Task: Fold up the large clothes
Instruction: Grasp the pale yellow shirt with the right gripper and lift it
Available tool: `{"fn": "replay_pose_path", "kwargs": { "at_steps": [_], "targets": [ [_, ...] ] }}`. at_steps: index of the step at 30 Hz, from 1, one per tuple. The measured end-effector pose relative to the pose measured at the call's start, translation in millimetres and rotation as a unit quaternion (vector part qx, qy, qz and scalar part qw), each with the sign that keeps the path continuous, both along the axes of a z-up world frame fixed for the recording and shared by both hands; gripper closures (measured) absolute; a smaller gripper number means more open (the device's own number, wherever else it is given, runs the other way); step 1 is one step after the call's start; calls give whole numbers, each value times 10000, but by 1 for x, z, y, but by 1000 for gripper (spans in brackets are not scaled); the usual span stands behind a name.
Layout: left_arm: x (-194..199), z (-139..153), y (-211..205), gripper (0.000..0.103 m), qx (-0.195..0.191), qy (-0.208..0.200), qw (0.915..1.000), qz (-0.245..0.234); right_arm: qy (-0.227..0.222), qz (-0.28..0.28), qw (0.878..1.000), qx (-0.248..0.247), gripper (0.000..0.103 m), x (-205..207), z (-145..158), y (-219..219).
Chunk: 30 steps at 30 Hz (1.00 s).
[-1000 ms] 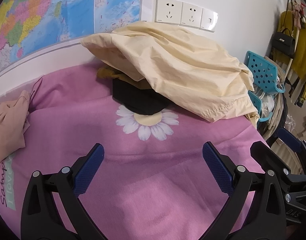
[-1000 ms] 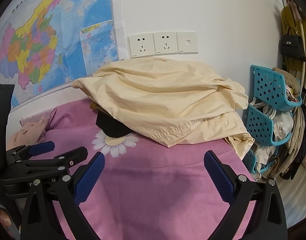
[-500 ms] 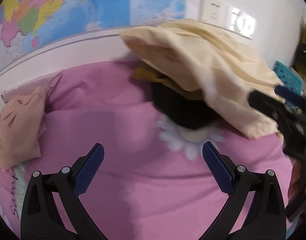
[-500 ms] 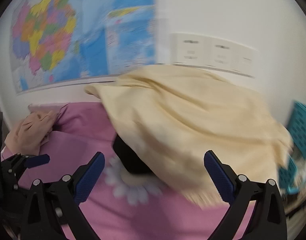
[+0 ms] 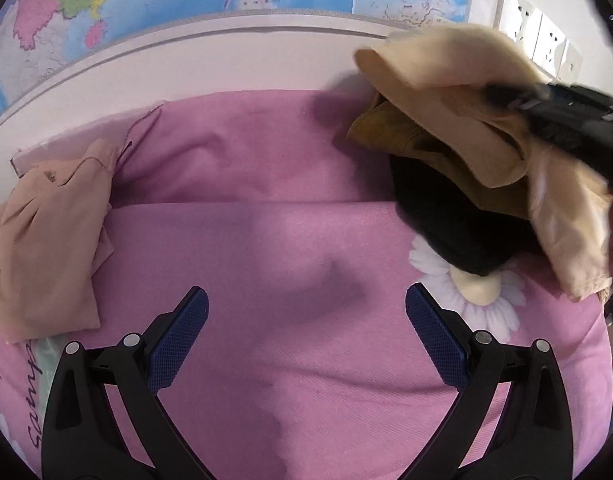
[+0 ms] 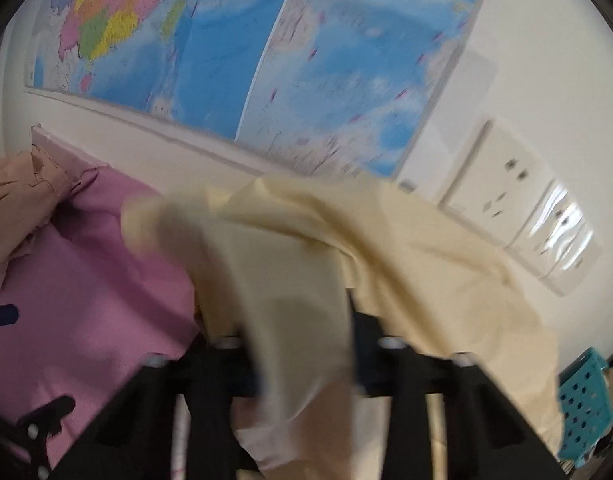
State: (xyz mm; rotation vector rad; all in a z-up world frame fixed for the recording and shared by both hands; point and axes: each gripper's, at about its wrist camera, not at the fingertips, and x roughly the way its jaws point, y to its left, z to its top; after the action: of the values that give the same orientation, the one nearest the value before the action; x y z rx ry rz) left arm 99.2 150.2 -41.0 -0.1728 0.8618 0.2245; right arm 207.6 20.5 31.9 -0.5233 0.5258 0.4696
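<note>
A large cream garment (image 5: 458,80) lies on a pile at the back right of the pink bed cover (image 5: 266,240), over a mustard piece (image 5: 406,136) and a black garment (image 5: 458,224). My right gripper (image 6: 302,344) is shut on a fold of the cream garment (image 6: 386,248), which drapes over its jaws; it also shows blurred in the left wrist view (image 5: 562,112). My left gripper (image 5: 306,336) is open and empty, low over the pink cover.
A folded tan garment (image 5: 42,232) lies at the left edge of the bed. A wall map (image 6: 226,52) and wall sockets (image 6: 506,196) are behind. A teal basket (image 6: 586,400) hangs at the right.
My right gripper has moved in onto the cream garment and closed on it. My left gripper has swung left, so the pile now sits at its right.
</note>
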Motion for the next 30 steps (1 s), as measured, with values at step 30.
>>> {"fn": "replay_pose_path", "kwargs": {
  "at_steps": [30],
  "targets": [
    [97, 87, -179, 5, -1059, -2122, 9165, -3223, -752, -724, 9461, 3066, 98, -68, 248, -300]
  ]
}}
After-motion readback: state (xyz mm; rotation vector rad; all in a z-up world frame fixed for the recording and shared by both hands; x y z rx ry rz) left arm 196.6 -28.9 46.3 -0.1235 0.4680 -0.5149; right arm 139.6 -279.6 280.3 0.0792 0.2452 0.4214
